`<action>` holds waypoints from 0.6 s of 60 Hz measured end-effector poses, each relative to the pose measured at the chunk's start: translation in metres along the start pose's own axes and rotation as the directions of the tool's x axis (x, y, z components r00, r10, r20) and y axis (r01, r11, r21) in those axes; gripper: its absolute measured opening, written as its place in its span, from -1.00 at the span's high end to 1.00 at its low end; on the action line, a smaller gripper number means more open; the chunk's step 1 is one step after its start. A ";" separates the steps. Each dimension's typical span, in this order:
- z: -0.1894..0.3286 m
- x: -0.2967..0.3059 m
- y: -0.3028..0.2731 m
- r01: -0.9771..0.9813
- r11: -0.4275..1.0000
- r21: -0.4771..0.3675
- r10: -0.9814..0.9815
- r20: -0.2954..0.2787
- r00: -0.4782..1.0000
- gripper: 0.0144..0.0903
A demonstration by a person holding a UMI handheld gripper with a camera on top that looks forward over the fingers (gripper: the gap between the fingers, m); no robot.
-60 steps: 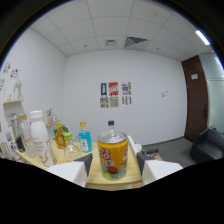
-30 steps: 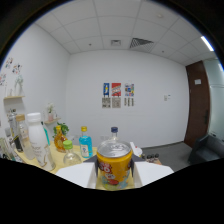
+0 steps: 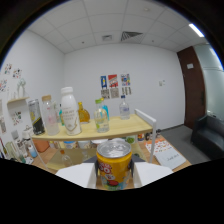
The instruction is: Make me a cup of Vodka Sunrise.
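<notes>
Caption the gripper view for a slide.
Gripper shut on a yellow can, lifted before a wooden table lined with bottles.

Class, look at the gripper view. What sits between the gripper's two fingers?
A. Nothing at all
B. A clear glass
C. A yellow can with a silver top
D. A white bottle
C. The yellow can with its silver top sits between the two white fingers of the gripper, which press on its sides; the white bottle stands beyond them on the table.
</notes>
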 end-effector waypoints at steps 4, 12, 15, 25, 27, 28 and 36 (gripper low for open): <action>0.003 -0.005 0.047 -0.030 0.997 -0.067 0.030 -0.006 1.000 0.04; 0.017 -0.006 0.119 -0.075 0.983 -0.166 0.069 -0.044 0.997 0.04; 0.021 -0.006 0.136 -0.057 0.981 -0.184 0.045 -0.065 0.997 0.04; 0.036 -0.002 0.149 0.127 0.971 -0.201 -0.148 -0.096 0.984 0.04; 0.039 -0.001 0.146 0.186 0.962 -0.198 -0.208 -0.101 0.973 0.04; 0.040 0.000 0.145 0.219 0.955 -0.198 -0.243 -0.103 0.965 0.04; 0.049 0.002 0.134 0.512 0.836 -0.198 -0.538 -0.109 0.836 0.04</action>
